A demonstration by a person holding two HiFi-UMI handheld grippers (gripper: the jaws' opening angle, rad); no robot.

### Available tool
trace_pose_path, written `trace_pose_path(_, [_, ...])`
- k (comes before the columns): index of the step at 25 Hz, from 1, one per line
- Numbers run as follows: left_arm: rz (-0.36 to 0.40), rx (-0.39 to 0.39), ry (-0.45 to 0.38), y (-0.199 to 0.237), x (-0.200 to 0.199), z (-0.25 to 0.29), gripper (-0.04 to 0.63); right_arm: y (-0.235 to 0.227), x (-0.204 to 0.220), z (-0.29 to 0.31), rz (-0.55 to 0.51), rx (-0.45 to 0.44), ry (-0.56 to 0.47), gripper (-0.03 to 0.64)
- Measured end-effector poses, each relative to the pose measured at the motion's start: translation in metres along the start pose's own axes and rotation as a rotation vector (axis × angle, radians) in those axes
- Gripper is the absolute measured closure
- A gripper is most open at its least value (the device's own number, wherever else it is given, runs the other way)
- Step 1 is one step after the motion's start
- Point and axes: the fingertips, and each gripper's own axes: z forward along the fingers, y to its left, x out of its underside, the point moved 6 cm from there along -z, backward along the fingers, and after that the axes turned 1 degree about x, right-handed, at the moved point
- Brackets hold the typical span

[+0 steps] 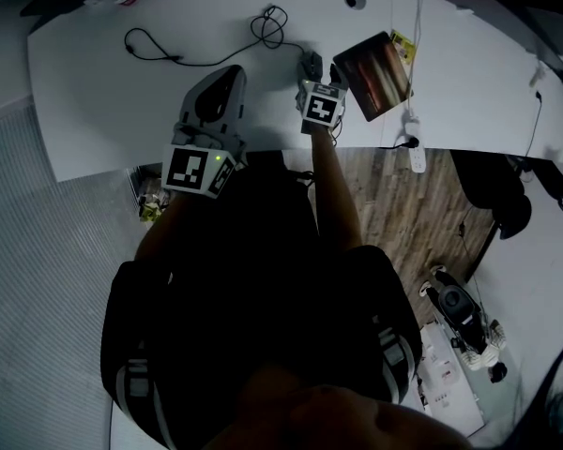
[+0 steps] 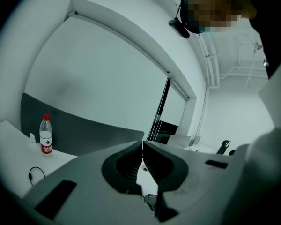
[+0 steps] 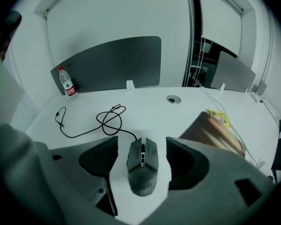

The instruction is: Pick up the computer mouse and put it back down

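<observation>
The dark grey computer mouse (image 3: 142,165) lies on the white desk (image 3: 145,107), its black cable (image 3: 107,121) looping away to the left. My right gripper (image 3: 142,145) is open, one jaw on each side of the mouse with a gap on both sides. In the head view the mouse (image 1: 311,63) shows just beyond the right gripper (image 1: 315,75). My left gripper (image 1: 225,78) hovers over the desk left of it, shut with nothing between its pads (image 2: 131,161).
A brownish pad or book (image 3: 215,132) lies right of the mouse, with a yellow label at its far corner. A water bottle (image 3: 68,84) stands at the far left by the grey divider. A cable grommet (image 3: 173,99) sits behind. The desk's front edge (image 1: 263,153) is near.
</observation>
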Motion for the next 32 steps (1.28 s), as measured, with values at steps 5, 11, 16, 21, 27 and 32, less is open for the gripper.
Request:
trace_pose_path(5, [0.004,0.011,-0.017,-0.006,-0.005,-0.009,0.589,-0.002,-0.009,-0.020,0.014,0.008,-0.045,0.319])
trace_pose_path(11, [0.010,0.022,-0.036,-0.014,-0.010,-0.018,0.589,-0.002,-0.016,-0.041,0.032,0.009,-0.092,0.383])
trace_pose_path(16, [0.012,0.035,-0.054,-0.020,-0.015,-0.028,0.589,0.000,-0.021,-0.061,0.034,0.019,-0.129,0.429])
trace_pose_path(21, [0.015,0.049,-0.062,-0.025,-0.016,-0.035,0.589,0.001,-0.022,-0.078,0.050,0.037,-0.169,0.514])
trace_pose_path(27, [0.022,0.065,-0.070,-0.033,-0.020,-0.042,0.589,0.001,-0.027,-0.104,0.064,0.044,-0.224,0.598])
trace_pose_path(32, [0.025,0.072,-0.082,-0.035,-0.025,-0.046,0.589,0.009,-0.037,-0.133,0.080,0.029,-0.285,0.613])
